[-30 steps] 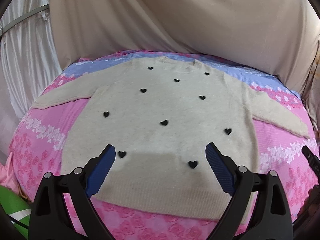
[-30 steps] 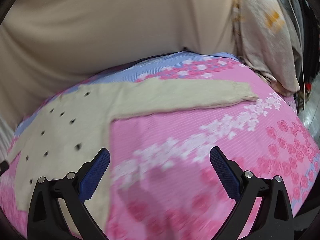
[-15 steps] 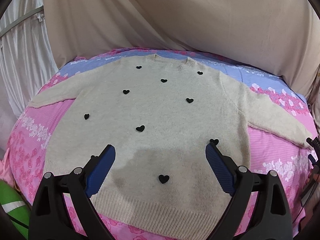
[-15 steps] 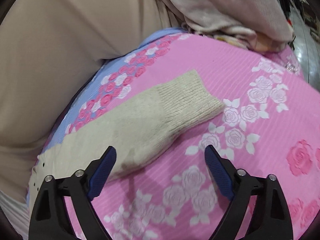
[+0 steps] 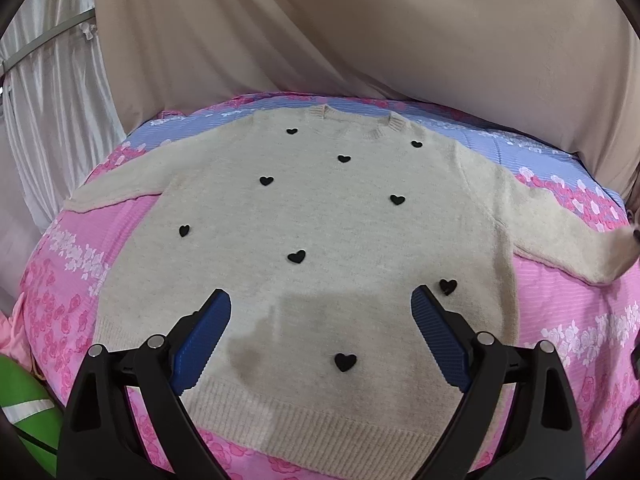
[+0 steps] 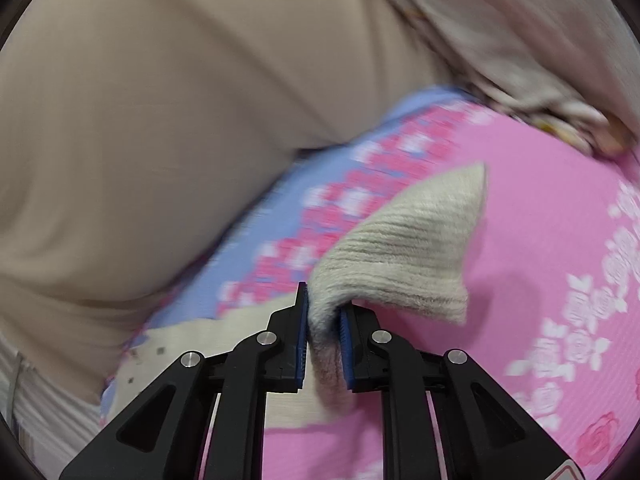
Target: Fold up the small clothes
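A small beige knit sweater [image 5: 320, 232] with black hearts lies face up and spread flat on a pink flowered bedsheet [image 5: 80, 280], collar at the far side. My left gripper [image 5: 320, 320] is open and empty, hovering above the sweater's lower middle near the hem. My right gripper [image 6: 323, 320] is shut on the ribbed cuff of the right sleeve [image 6: 408, 248] and lifts it off the sheet. In the left wrist view that sleeve end [image 5: 616, 252] rises at the far right edge.
A beige draped cloth [image 5: 360, 40] hangs behind the bed. A white curtain [image 5: 48, 120] is at the left. A green object [image 5: 24, 412] sits at the lower left. More piled fabric [image 6: 540, 60] lies beyond the right side of the bed.
My right gripper has closed on the sleeve cuff and raised it. My left gripper has stayed open over the lower sweater, shifting only slightly.
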Motion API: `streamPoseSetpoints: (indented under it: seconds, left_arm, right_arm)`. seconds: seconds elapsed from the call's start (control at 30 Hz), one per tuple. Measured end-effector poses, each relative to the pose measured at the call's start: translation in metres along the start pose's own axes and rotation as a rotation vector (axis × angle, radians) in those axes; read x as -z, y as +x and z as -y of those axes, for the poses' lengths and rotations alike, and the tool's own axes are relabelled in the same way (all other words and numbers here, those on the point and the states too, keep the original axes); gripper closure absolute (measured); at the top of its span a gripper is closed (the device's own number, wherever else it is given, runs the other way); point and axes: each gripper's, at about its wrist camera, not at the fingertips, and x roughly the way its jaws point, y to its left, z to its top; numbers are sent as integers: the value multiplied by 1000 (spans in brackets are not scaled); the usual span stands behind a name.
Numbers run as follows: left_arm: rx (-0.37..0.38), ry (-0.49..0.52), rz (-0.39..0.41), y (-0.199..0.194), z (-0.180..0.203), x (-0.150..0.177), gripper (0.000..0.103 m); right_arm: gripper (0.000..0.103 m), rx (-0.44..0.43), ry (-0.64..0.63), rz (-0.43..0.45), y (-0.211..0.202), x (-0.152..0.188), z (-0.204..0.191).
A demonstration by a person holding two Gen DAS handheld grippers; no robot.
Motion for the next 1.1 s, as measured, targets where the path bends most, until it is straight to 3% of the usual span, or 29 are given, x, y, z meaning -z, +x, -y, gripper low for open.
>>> streamPoseSetpoints:
  seconds: [0.2,0.27,0.43,0.5,0.53,0.57,0.6,0.7,0.77,0.8,0.9,1.1]
  left_arm:
    - [2,-55,5,1,-40,-5,14]
    - [-2,-78,7,1,-58,-6,14]
    - [-52,-127,11,4,-118,-5,13]
    - [-92,-125,15,8,-142,-4,13]
    - [-109,-121,14,12,-153,-4,13]
    - [-121,-118,10,16,-162,-4,13]
    - [-134,-117,-1,22,-173,-4,13]
    - [-122,-126,-14,34,-196,-12,13]
    - [-94,-130,-5,41,-203,-21,12]
    - [-67,-136,-4,48,-203,-30,12]
    - [24,-158,-12,71,-193,-56,12]
    - [138,-199,-75,142,-142,-100,11]
  right_arm:
    - [89,-249,-196,-61,19,21,-163]
    - [89,-316,-258,-108,39,44,-222]
    - [89,-376,-433,-228,102,128,-342]
    - [82,-369,-489,-281,133,171,-377]
    - [75,-357,-512,-323,150,194,-389]
    - [57,-331,-538,-352,163,213,-399]
    - [54,-296,-575,-378,174,235,-406]
    - [54,-265,-589,-396,162,262,-406]
    - [54,-262,-544,-323,131,253,-383]
    - [48,-222,-536,-279,112,251,-371]
    - [44,-53,-519,-212,69,242,-322]
    - [43,205,-447,-251,34,217,-219]
